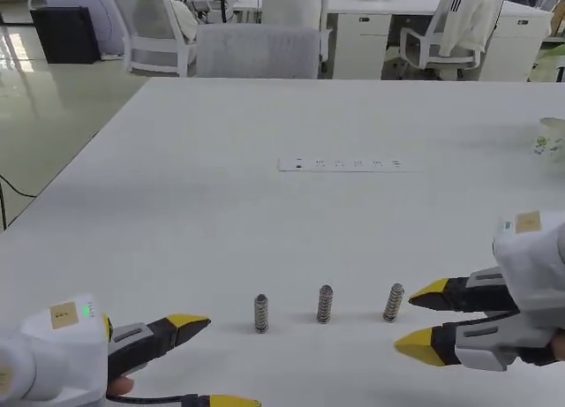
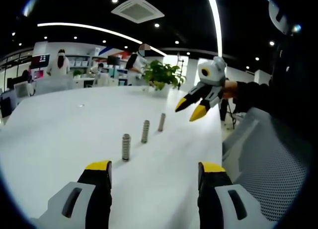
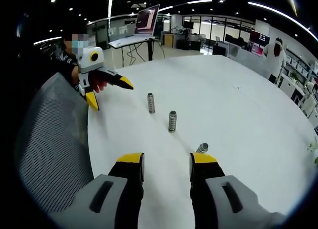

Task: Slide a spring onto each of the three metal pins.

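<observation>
left gripper (image 1: 221, 361) 7 o'clock, jaws wide | right gripper (image 1: 408, 319) 4 o'clock, jaws wide, tip just beside rightmost spring (image 1: 394, 302) | three springs (image 1: 325, 304) upright, 6 o'clock, on table (image 1: 265, 204)

I see bare table (image 1: 177, 204) all around the row of three springs (image 1: 325, 304); a power strip (image 1: 344, 164) lies well beyond it.

3 grey coil springs (image 1: 325, 304) stand upright in a row on the white table (image 1: 265, 204), evenly spaced.
</observation>
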Demonstrator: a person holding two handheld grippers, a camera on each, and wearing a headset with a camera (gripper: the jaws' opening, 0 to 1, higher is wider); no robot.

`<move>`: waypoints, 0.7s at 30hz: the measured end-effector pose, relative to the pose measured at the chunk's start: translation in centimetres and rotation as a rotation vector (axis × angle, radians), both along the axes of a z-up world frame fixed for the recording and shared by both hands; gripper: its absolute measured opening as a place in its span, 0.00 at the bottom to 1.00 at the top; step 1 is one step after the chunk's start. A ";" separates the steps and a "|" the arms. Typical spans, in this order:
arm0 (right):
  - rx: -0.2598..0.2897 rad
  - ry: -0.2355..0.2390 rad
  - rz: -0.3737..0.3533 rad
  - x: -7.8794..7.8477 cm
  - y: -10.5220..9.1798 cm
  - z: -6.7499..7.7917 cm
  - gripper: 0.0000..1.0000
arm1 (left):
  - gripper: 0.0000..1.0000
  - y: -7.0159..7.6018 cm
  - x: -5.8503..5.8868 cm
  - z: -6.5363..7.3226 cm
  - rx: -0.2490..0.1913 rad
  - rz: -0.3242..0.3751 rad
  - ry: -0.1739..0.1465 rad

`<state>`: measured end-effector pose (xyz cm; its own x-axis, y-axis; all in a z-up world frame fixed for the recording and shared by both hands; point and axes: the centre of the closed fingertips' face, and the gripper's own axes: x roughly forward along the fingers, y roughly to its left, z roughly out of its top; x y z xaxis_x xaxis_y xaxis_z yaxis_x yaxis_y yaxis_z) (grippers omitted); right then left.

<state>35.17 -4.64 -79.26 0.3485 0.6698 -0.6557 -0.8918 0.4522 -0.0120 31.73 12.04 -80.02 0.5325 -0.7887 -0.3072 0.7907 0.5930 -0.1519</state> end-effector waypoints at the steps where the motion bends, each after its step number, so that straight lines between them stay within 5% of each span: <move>1: 0.000 0.001 -0.003 0.0 -0.1 -0.1 0.36 | 0.67 0.0 0.0 0.0 0.000 0.001 0.001; 21: 0.046 -0.038 -0.054 1.0 -2.0 -1.2 0.58 | 0.71 0.4 0.3 -0.3 0.003 0.027 0.011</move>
<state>36.20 -6.64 -80.46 0.4092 0.6786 -0.6100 -0.8653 0.5006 -0.0236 32.04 12.44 -80.27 0.5502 -0.7732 -0.3155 0.7728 0.6146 -0.1586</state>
